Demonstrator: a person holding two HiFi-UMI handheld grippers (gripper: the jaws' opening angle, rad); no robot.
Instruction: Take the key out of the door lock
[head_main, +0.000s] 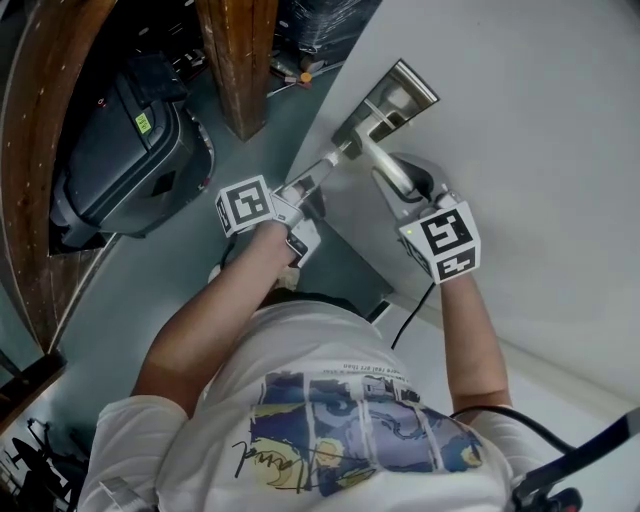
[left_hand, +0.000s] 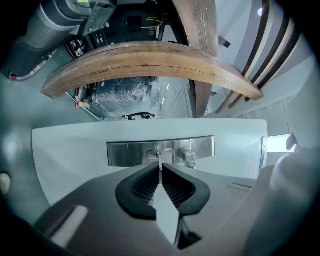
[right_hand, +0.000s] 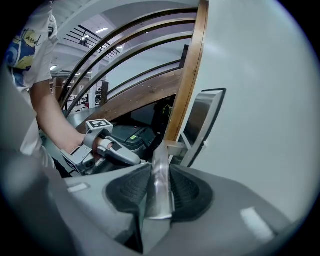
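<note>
Door: white panel (head_main: 520, 150), directly ahead of both grippers.
Lock plate: brushed metal strip (left_hand: 130, 152) on the door, straight ahead of the left gripper's tips; it carries the keyhole (left_hand: 153, 154) and the root of the handle.
Left gripper: (left_hand: 159, 171) points level at the plate, jaws drawn almost together, black ribbed pads clenched on the key.
Key: thin silver blade (left_hand: 159, 163), edge-on, sticking forward out of the left gripper's tips. Its far end lines up with the keyhole just ahead. I cannot tell whether the tip is still inside the lock or just clear of it.
Right gripper: (right_hand: 160, 170) tilted downward, off to the right of the left gripper and close beside it, jaws clamped across the handle.
Handle: polished metal lever (right_hand: 159, 200), running lengthwise between the right gripper's pads and out past their tips to the plate.
Hands: one on each gripper, marker cubes facing up in the head view.
Person: white printed T-shirt (head_main: 330, 400), standing close behind both grippers.
Wooden rail: curved brown beam (left_hand: 150, 60), above and beyond the left gripper, past the door's edge.
Grey case: dark moulded box (head_main: 130, 160) on the floor, well to the left of the left gripper.
</note>
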